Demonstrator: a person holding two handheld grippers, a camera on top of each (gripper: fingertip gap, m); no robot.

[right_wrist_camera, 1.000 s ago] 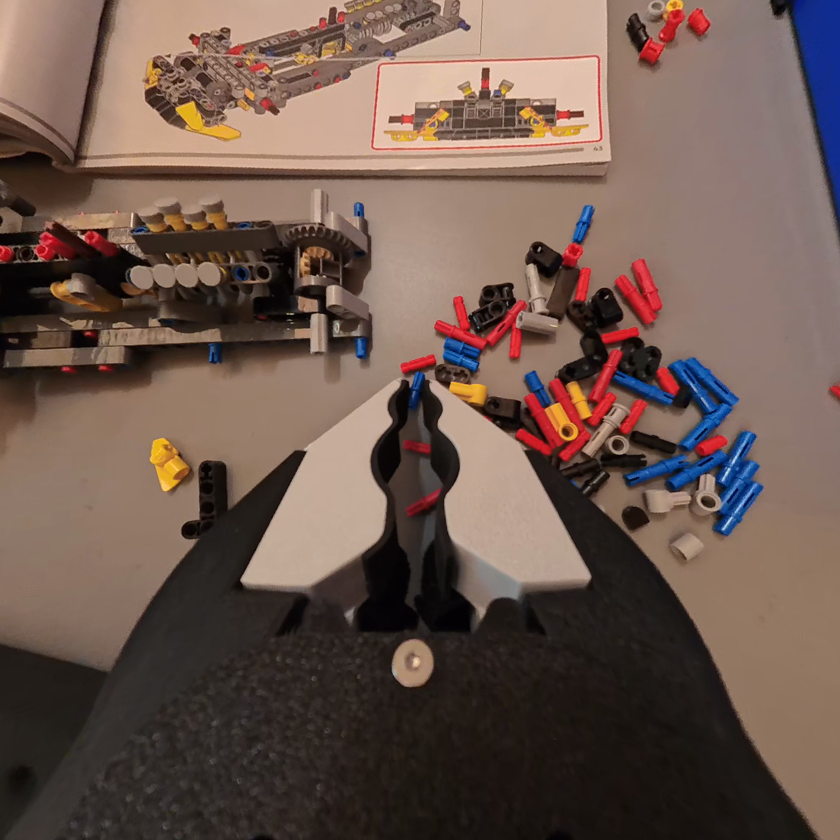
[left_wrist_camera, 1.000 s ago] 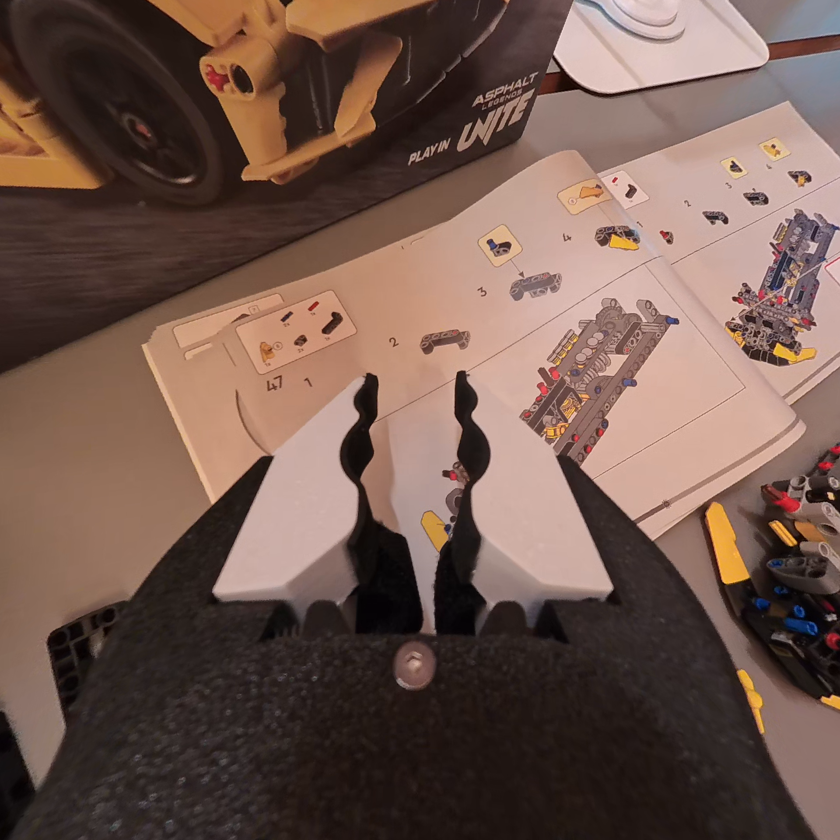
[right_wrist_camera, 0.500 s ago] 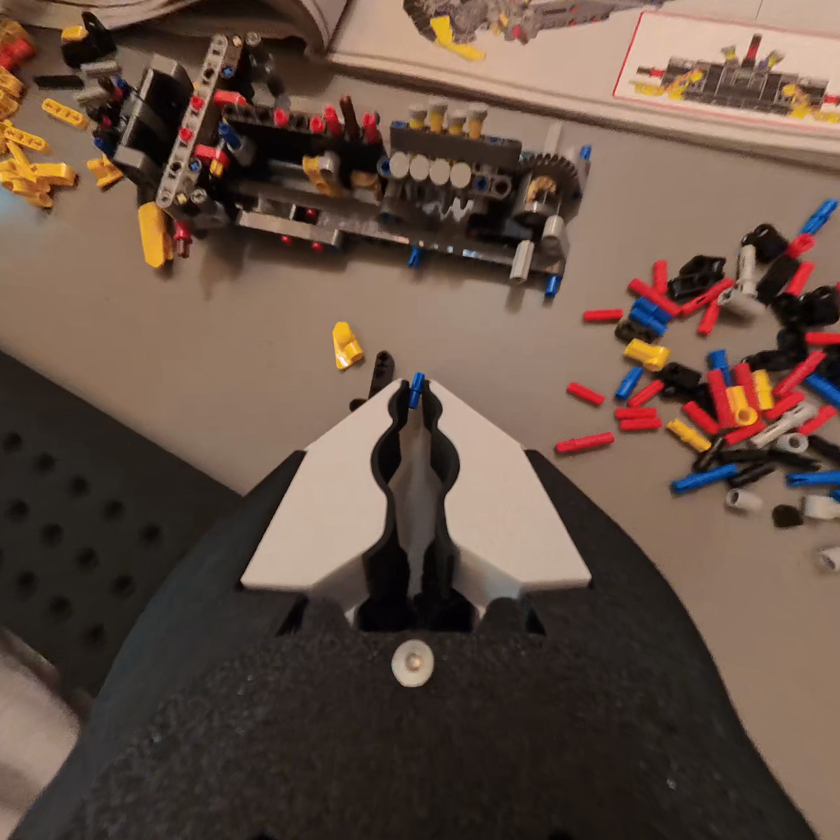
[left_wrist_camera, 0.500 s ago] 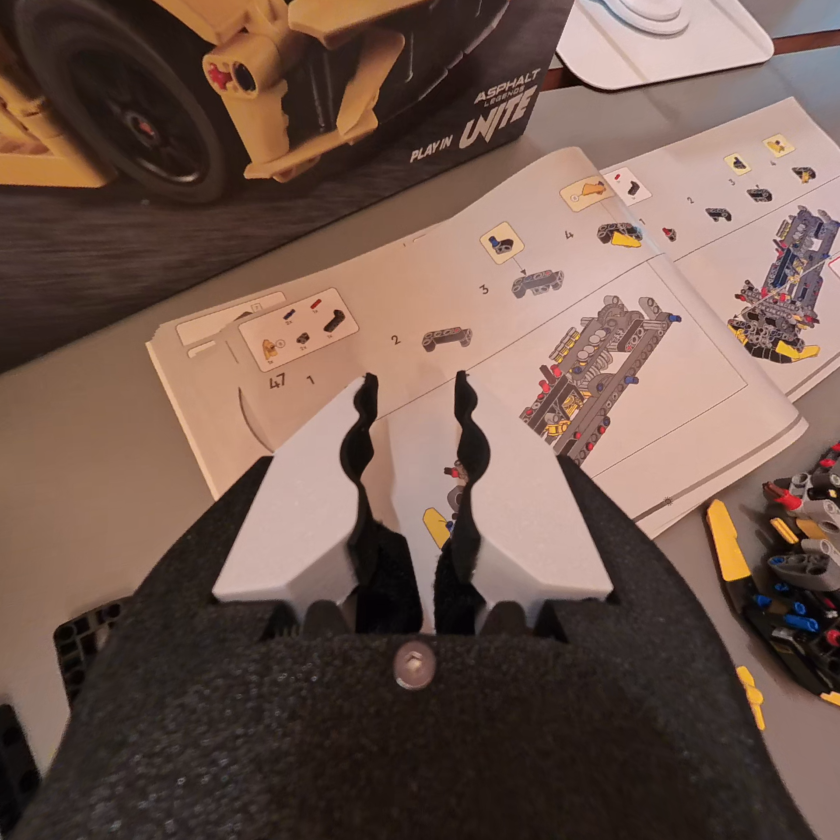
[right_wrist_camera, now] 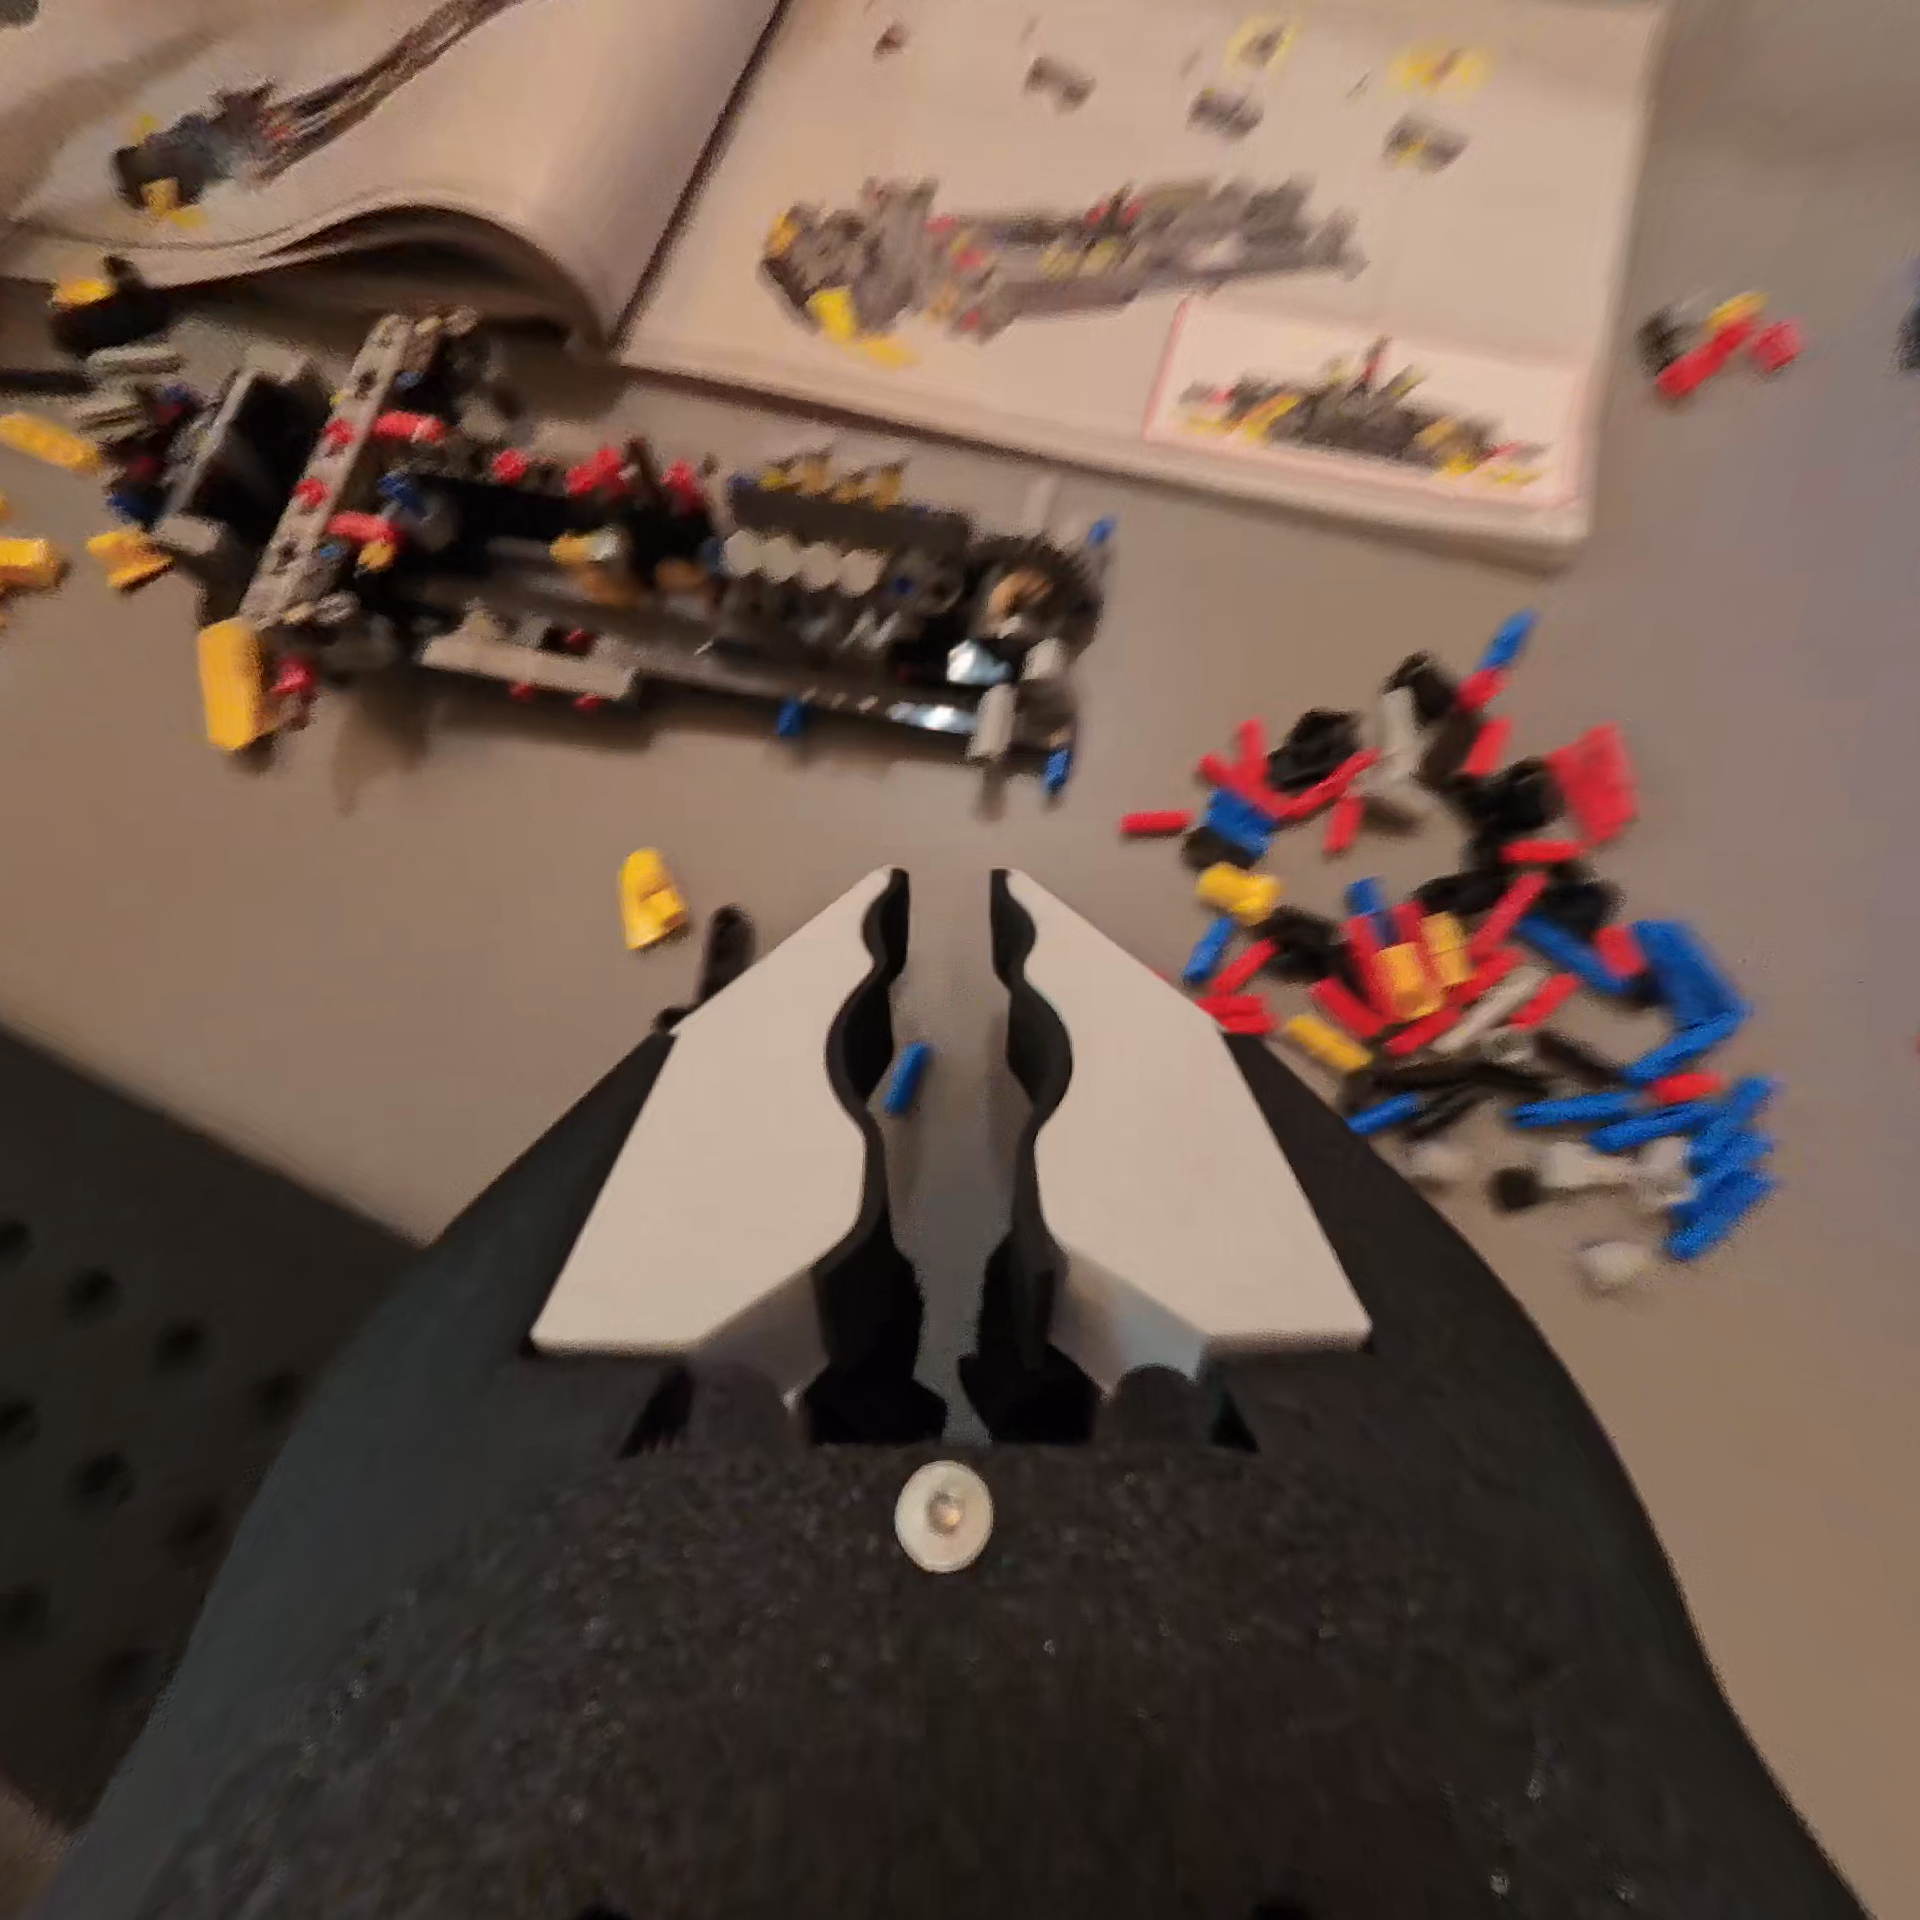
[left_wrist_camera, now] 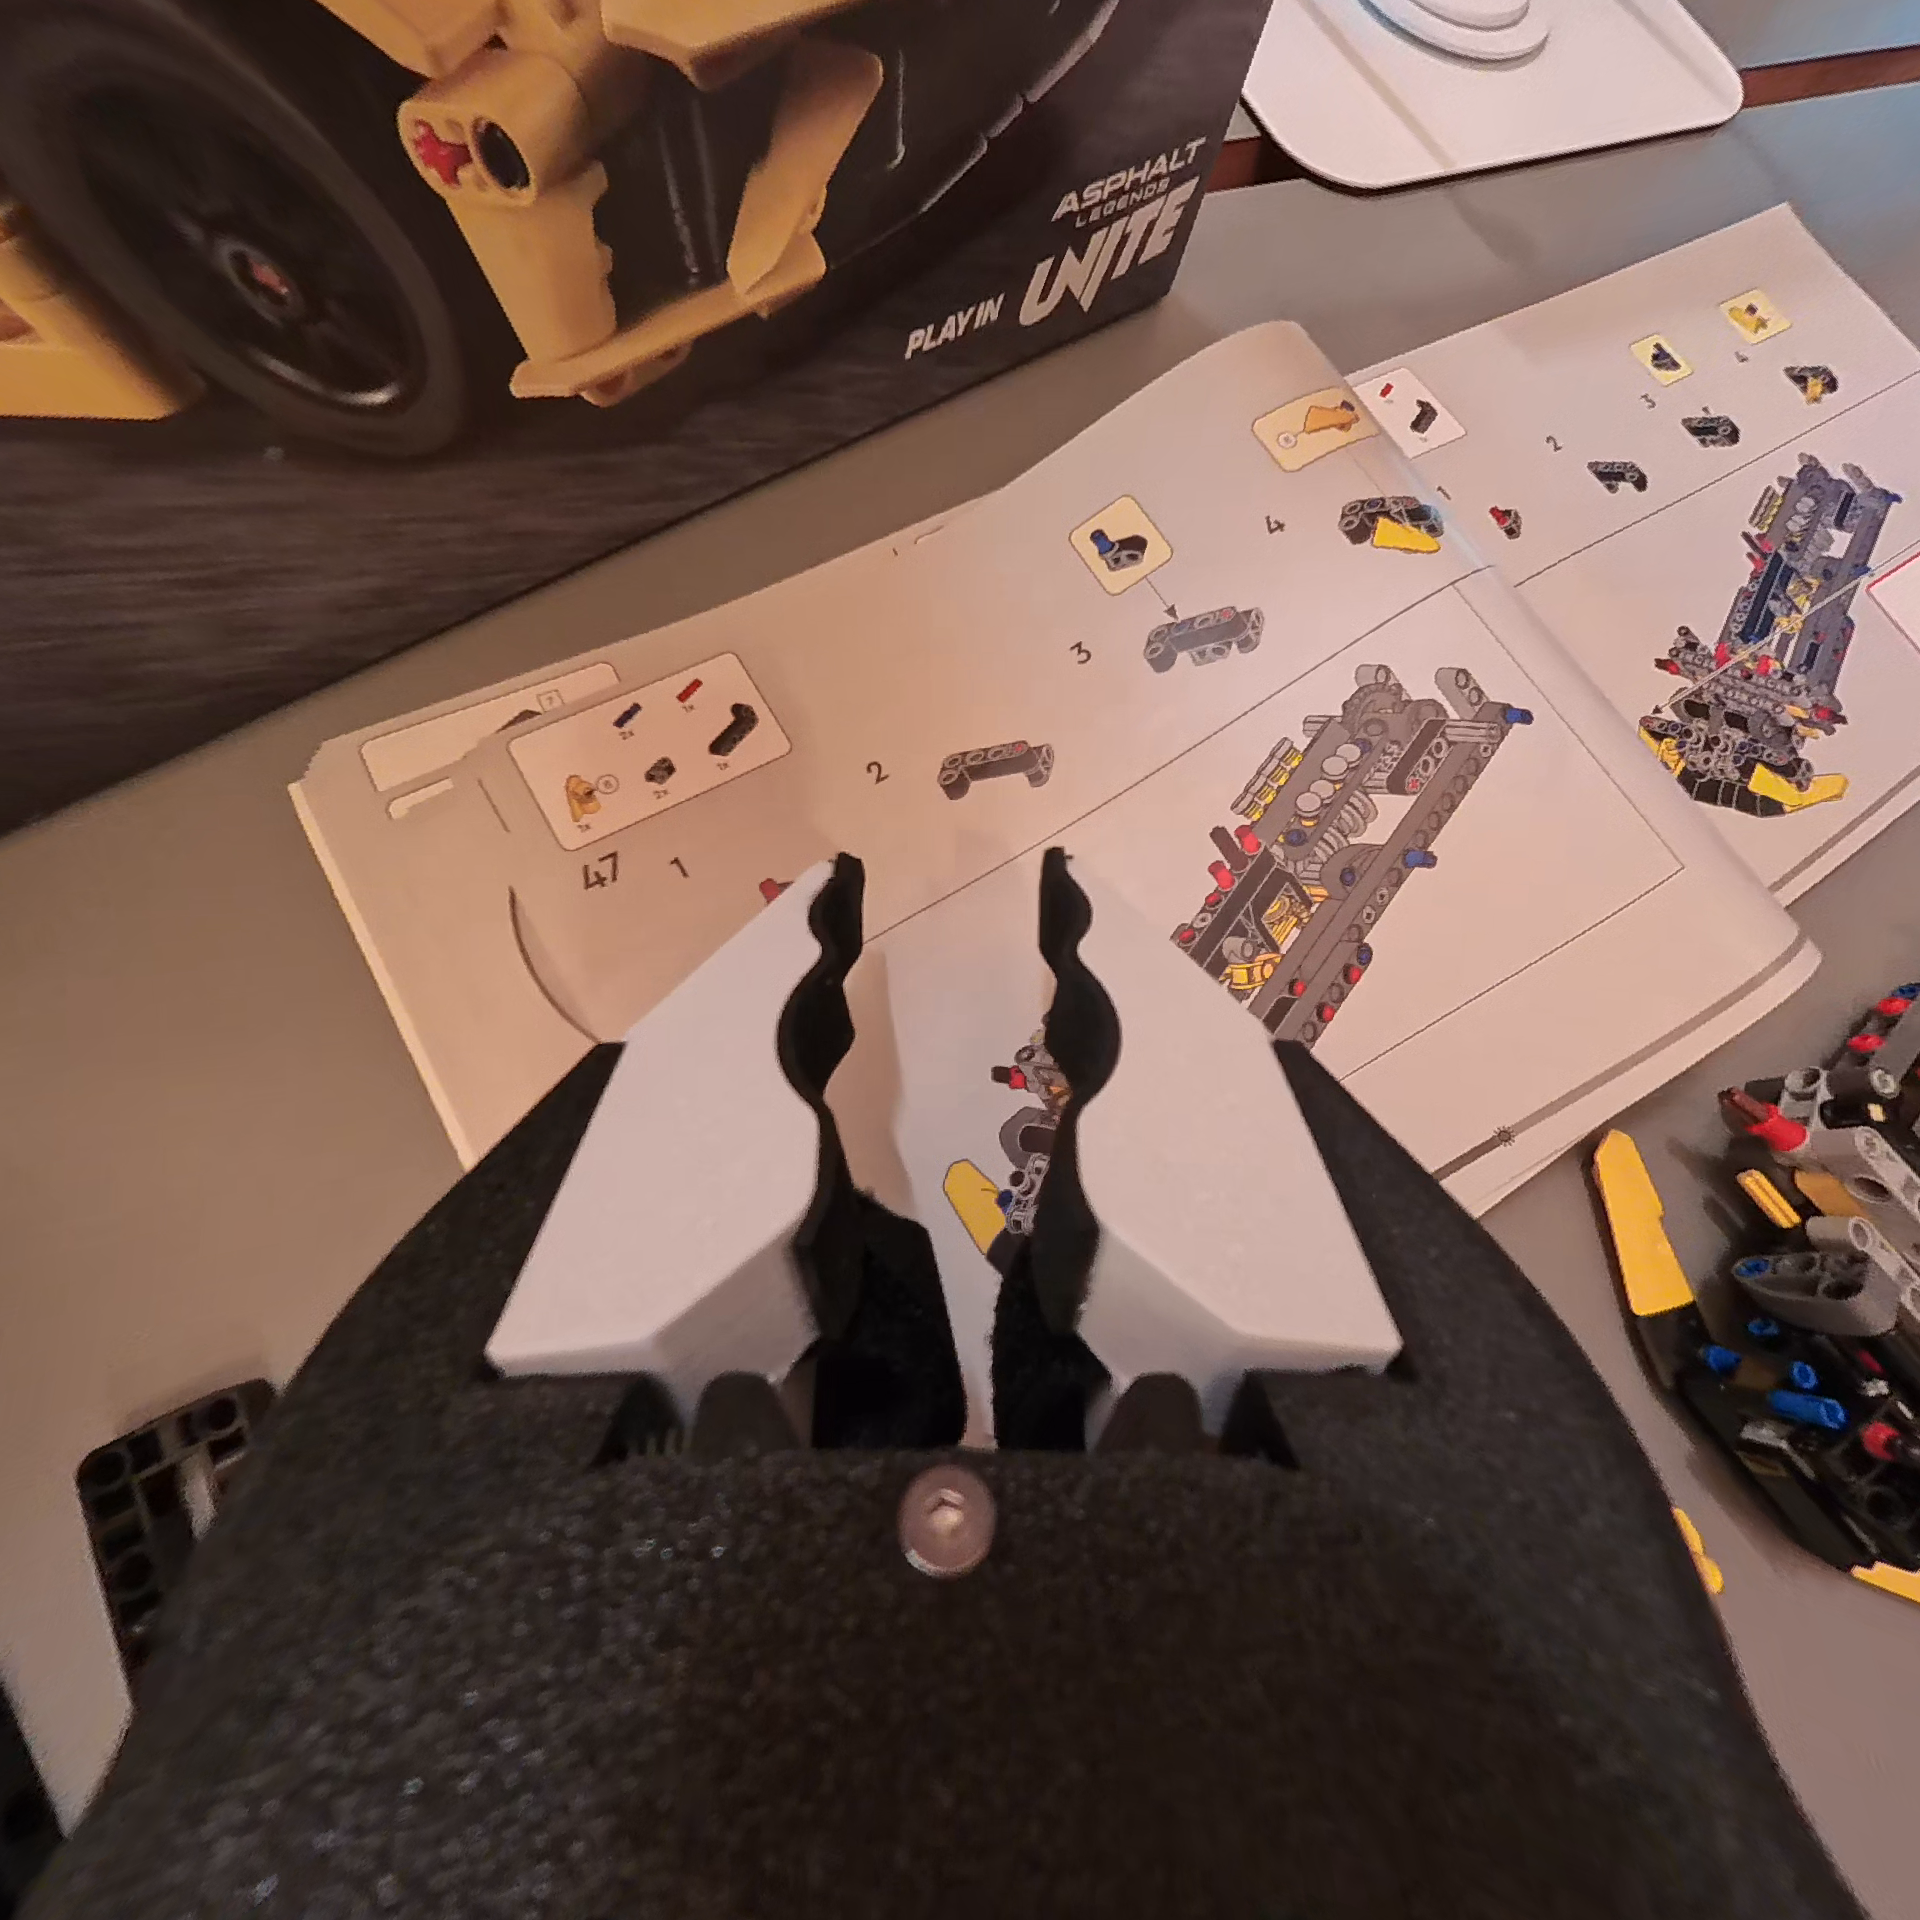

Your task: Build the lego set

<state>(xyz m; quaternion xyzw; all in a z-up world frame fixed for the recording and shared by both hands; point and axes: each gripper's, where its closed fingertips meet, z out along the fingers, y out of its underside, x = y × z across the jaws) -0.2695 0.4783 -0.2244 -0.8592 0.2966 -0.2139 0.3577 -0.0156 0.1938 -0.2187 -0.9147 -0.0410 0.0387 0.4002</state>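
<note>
My right gripper (right_wrist_camera: pixel 948 883) is open above the grey table. A small blue pin (right_wrist_camera: pixel 906 1078) shows loose in the gap between its jaws, not gripped. The partly built grey and black chassis (right_wrist_camera: pixel 644 592) lies beyond it to the left. A yellow piece (right_wrist_camera: pixel 649 899) and a black beam (right_wrist_camera: pixel 722 940) lie just left of the fingertips. A pile of red, blue and black pins (right_wrist_camera: pixel 1455 966) lies to the right. My left gripper (left_wrist_camera: pixel 951 868) is open and empty, held over the open instruction booklet (left_wrist_camera: pixel 1039 675).
The set's box (left_wrist_camera: pixel 520 260) stands behind the booklet, with a white tray (left_wrist_camera: pixel 1486 83) to its right. The chassis end (left_wrist_camera: pixel 1818 1299) shows at the right edge, and a black frame piece (left_wrist_camera: pixel 156 1475) at the lower left. A dark perforated mat (right_wrist_camera: pixel 125 1247) lies at the near left. The yellow piece (right_wrist_camera: pixel 649 899) lies some 7 centimeters from my right tips, 30 centimeters from my left tips.
My right gripper carried the blue pin left from the pile, then opened and let it go. The right wrist view is now blurred with motion. My left gripper has barely moved.
</note>
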